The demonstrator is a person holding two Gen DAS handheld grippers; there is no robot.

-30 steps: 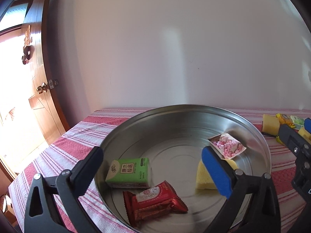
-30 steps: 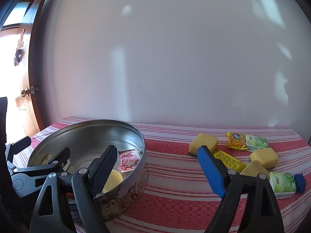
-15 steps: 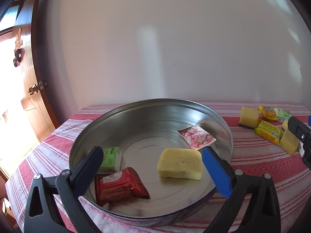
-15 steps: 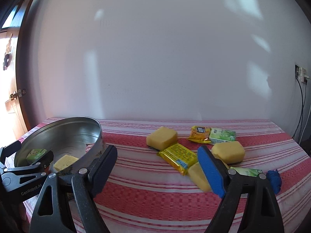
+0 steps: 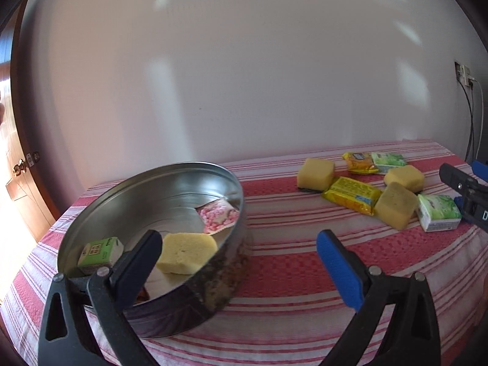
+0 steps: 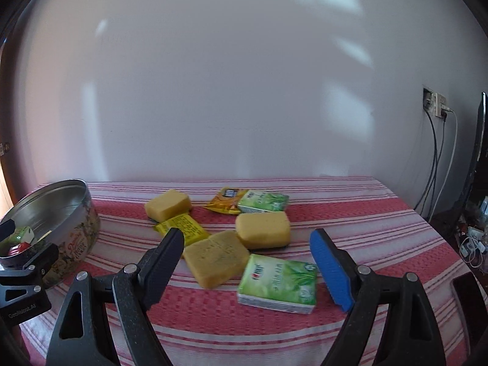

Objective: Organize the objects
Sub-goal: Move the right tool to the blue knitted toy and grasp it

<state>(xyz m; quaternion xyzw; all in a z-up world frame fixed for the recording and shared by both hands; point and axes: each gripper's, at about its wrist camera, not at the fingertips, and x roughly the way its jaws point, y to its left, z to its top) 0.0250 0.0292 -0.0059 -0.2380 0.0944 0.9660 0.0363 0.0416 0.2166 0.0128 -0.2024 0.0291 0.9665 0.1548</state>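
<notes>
The white wall (image 6: 244, 91) fills most of both views; a wooden door (image 5: 18, 183) at the far left is cut off by the lens edge, and a socket with dangling cables (image 6: 436, 140) sits at the right, beyond it a dark clutter too dim to make out. The desk (image 6: 381, 231), under a red-and-white striped cloth, runs out of frame at the near edge. One round metal tin (image 5: 213, 280) stands on its left part; the left tool's dark finger hides part of its floor, where a red packet (image 6: 18, 248) shows only as a sliver. Inside it also lie one yellow sponge (image 5: 186, 253), one green tissue pack (image 5: 99, 253) and one pink sachet (image 5: 218, 218). Outside, well right of the tin, a cluster lies on the cloth: three yellow sponges (image 6: 167, 204) (image 6: 263, 225) (image 6: 218, 253), two green tissue packs (image 6: 277, 283) (image 6: 262, 201), one yellow snack bar (image 6: 183, 228) and one orange sachet (image 6: 227, 199); their print is too small to read. The left tool (image 5: 238, 250) hangs spread wide, straddling the tin's right wall and pinching nothing. The right tool (image 6: 247, 244) is likewise spread wide and empty, above the nearest sponge and tissue pack.
</notes>
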